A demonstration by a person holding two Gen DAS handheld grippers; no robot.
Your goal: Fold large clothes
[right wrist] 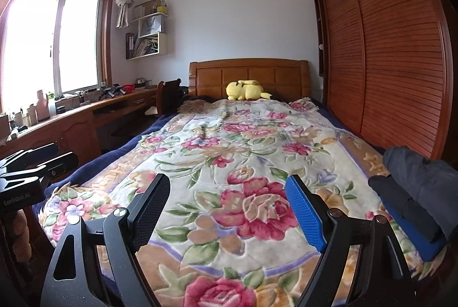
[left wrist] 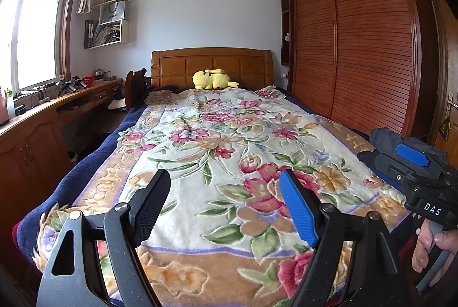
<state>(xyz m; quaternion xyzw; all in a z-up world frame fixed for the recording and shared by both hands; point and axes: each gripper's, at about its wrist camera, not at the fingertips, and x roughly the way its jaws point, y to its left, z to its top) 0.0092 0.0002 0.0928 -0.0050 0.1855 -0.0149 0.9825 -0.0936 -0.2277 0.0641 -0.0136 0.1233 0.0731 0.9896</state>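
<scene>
A pile of dark folded clothes (right wrist: 415,189), grey on top with black and blue layers below, lies on the bed's right edge near the foot; it also shows in the left wrist view (left wrist: 385,138), partly hidden behind the right gripper's body. My left gripper (left wrist: 226,183) is open and empty, held above the foot of the floral blanket (left wrist: 217,141). My right gripper (right wrist: 229,186) is open and empty over the same blanket (right wrist: 229,146), left of the clothes pile. The left gripper's body shows at the left edge of the right wrist view (right wrist: 31,163).
A yellow plush toy (right wrist: 246,90) lies by the wooden headboard (right wrist: 249,72). A louvred wardrobe (right wrist: 386,49) runs along the bed's right side. A long wooden desk (right wrist: 71,118) with clutter stands under the window on the left, with a chair (right wrist: 169,95) near the bed.
</scene>
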